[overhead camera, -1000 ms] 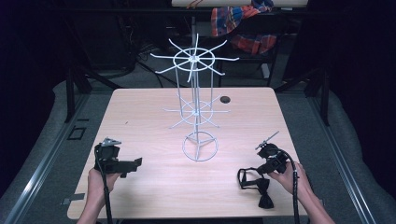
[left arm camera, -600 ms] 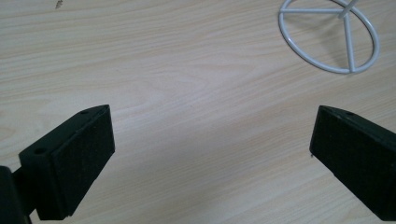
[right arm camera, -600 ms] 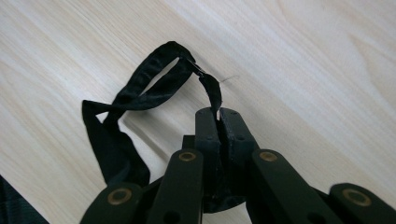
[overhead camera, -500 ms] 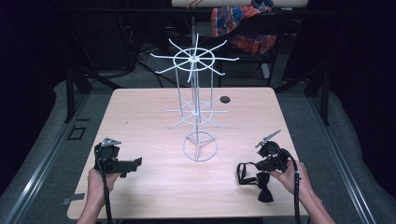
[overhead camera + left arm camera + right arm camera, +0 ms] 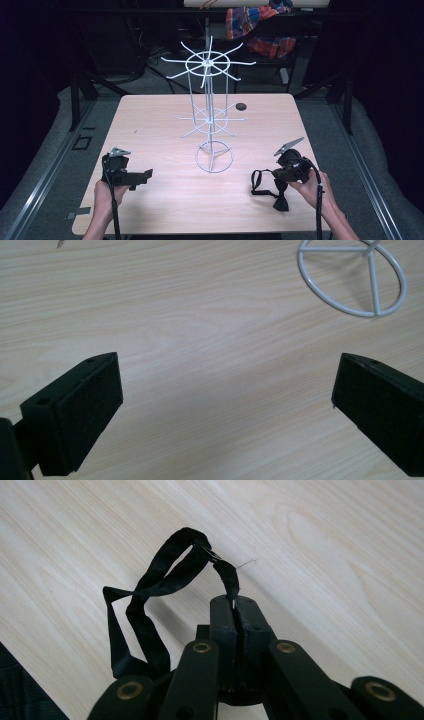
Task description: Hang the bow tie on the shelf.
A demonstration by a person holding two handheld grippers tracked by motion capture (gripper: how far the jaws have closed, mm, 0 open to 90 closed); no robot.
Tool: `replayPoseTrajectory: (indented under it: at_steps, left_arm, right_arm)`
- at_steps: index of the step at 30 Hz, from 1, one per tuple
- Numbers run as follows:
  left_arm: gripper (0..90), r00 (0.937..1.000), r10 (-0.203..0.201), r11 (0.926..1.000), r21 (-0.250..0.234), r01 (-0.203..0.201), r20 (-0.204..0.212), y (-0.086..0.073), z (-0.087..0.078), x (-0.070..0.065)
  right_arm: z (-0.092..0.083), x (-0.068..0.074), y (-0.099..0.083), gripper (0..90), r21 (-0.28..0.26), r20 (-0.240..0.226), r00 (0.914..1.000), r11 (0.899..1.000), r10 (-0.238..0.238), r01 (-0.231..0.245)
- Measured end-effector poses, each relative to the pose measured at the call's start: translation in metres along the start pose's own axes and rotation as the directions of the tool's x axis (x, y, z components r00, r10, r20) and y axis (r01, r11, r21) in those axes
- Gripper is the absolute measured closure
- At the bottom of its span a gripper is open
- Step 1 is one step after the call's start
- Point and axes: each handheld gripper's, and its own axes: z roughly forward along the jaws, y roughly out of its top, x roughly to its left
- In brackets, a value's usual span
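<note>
High view showing a black bow tie point(image 5: 280, 200) dangling at the table's point(image 5: 165, 210) near right edge, strap pinched in the right gripper point(image 5: 280, 172). Looking light, limp, floppy; gripping the strap point(image 5: 150, 585) suiting better than the knot. Left gripper point(image 5: 145, 175) gaping wide, holding nothing.

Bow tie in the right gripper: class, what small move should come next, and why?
Probably lift it and carry it toward the white wire rack. The right gripper is shut on the bow tie's strap, its bow hangs near the table, and the rack's arms are bare.
</note>
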Motion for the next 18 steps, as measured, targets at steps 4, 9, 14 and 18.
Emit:
replayPoseTrajectory:
  at_steps: [4,9,14,18]
  left_arm:
    - [0.1,1.0,-0.005,1.0,-0.008,0.005,-0.002,0.0,0.0,0.0]
    - [0.1,1.0,-0.005,1.0,-0.009,0.005,-0.001,0.0,0.0,0.0]
    - [0.1,1.0,-0.006,1.0,-0.008,0.005,-0.002,0.0,0.0,0.0]
    - [0.1,1.0,-0.005,1.0,-0.008,0.005,-0.002,0.0,0.0,0.0]
  right_arm:
    - [-0.004,0.002,0.002,87.4,-0.028,0.008,1.0,1.0,-0.006,0.006]
    - [-0.012,0.005,0.006,87.5,-0.054,0.025,0.9995,0.998,-0.021,0.023]
    - [-0.018,0.008,0.009,87.5,-0.067,0.039,0.9985,0.997,-0.037,0.039]
    - [-0.02,0.01,0.012,87.4,-0.082,0.038,0.9986,0.996,-0.036,0.039]
